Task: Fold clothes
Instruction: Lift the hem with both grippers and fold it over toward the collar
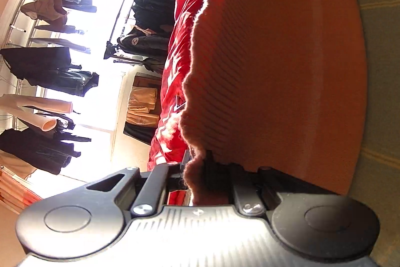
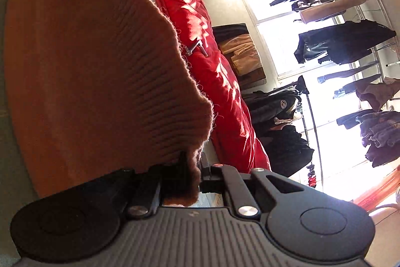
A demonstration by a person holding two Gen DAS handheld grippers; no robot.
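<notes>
L gripper [image 1: 200,174]: jaws nearly together, pinching a fuzzy edge of the orange knit sweater [image 1: 275,66]. Fabric bunches right at the pads, then spreads fwd and to the right side of that view.

R gripper [image 2: 190,174]: jaws clamped tight on another bit of the same sweater [image 2: 87,66] edge; here the cloth spreads fwd and to the left of view. So sweater hangs/stretches betw. the two grippers, each holding one end of one edge. Neither hand nearer — both already on it.

Key relation: held edge runs across from L jaws to R jaws; rest of the garment extends away from both, ahead of the fingers, over a pale greenish surface [image 1: 380,66]. Rib lines run roughly across the cloth. Judgement: fold prob. needs both hands carrying that edge together, same dir., keeping it taut so it lands square. Risk: thin pinch on loose knit could slip.

Beyond sweater: red quilt [image 2: 212,54] w/ pale markings, just behind the lit edge. Further: folded tan stack [image 2: 245,51]. Far: dark clothes on rack [image 2: 345,41] against blown-out windows.
</notes>
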